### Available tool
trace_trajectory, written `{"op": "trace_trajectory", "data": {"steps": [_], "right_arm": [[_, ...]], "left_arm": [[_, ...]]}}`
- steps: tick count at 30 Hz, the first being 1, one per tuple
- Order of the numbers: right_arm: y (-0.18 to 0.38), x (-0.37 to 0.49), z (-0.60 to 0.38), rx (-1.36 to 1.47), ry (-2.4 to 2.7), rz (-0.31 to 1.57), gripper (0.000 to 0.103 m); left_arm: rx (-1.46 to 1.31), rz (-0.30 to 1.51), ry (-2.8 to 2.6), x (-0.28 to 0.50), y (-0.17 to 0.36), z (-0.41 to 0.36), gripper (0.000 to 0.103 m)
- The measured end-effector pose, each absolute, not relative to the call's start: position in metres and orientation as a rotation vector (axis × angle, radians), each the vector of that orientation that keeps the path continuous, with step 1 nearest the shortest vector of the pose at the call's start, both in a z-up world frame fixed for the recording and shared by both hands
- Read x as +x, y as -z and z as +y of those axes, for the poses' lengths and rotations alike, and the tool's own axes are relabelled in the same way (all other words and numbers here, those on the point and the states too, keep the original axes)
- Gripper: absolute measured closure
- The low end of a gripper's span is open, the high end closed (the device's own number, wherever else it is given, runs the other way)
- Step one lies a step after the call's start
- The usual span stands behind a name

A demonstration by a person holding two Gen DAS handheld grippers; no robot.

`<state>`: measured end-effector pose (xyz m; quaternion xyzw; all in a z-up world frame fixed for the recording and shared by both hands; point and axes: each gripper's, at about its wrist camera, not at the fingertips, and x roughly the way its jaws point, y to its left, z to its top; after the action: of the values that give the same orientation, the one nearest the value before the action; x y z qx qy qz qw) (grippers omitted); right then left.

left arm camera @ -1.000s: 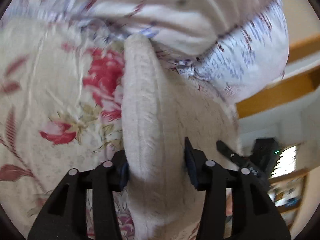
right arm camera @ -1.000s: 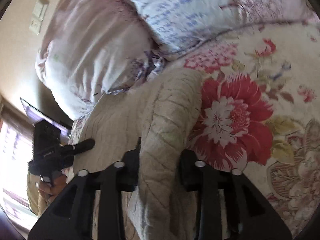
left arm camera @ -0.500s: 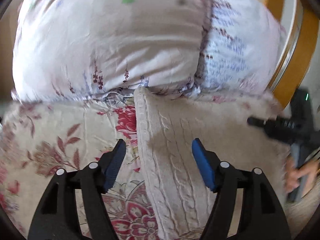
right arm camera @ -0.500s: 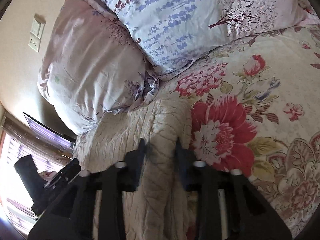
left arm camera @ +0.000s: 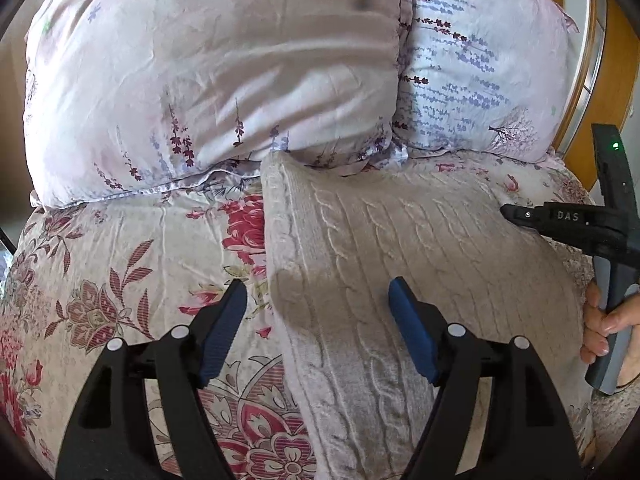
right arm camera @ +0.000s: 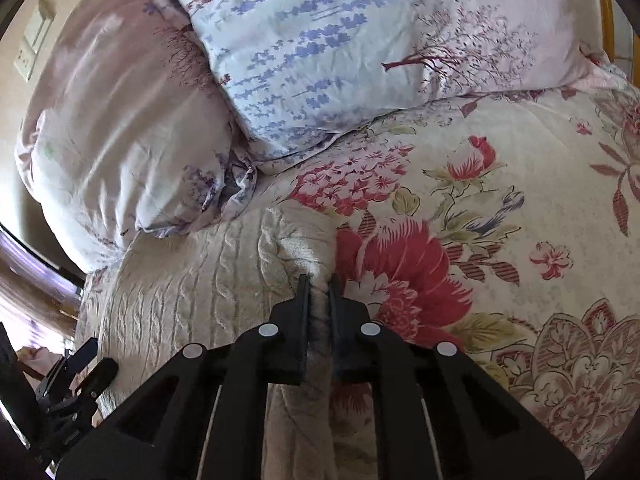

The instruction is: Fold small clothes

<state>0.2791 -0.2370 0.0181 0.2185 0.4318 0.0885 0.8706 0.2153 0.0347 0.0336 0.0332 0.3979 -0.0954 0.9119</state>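
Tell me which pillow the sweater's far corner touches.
The pinkish pillow with small purple sprigs, not the pale-blue lavender-print pillow beside it. The cable-knit sweater has its far corner tucked under the pinkish one's lower edge.

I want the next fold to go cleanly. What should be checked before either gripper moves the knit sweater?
1. Right gripper clamped on the sweater edge: ok.
2. Left gripper released, its jaws having just been opening, nothing pinched: ok.
3. Sweater lying flat on the floral bedspread: ok.
4. Far edge clear of the pillows: not ok, it touches.
5. Grip depth sufficient: cannot tell.
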Motion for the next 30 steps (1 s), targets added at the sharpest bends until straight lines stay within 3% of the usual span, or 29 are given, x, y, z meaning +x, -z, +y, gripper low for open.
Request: {"op": "trace_trajectory", "data": {"steps": [4,8,11,20,30], "right_arm": [[-0.039,0.251,-0.234,0.402,-0.197,0.839,0.076],[-0.061,0.204,-0.218,0.319,-0.299,0.764,0.074],[-0.064,0.183,-0.198,0.236,-0.345,0.769,0.063],[-0.038,0.193,-0.169,0.022,-0.267,0.883,0.063],[-0.038,0.214,-0.18,0.125,-0.251,0.908,0.059]], "left_arm": [[0.039,0.811,0.211,0.202,-0.041,0.041,0.03],[0.057,0.785,0.202,0.183,-0.045,0.043,0.03],[0.065,0.8,0.205,0.177,-0.041,0.042,0.029],[0.1,0.84,0.194,0.185,-0.023,0.039,0.022],[0.054,0.846,0.203,0.196,-0.019,0.042,0.017]]}}
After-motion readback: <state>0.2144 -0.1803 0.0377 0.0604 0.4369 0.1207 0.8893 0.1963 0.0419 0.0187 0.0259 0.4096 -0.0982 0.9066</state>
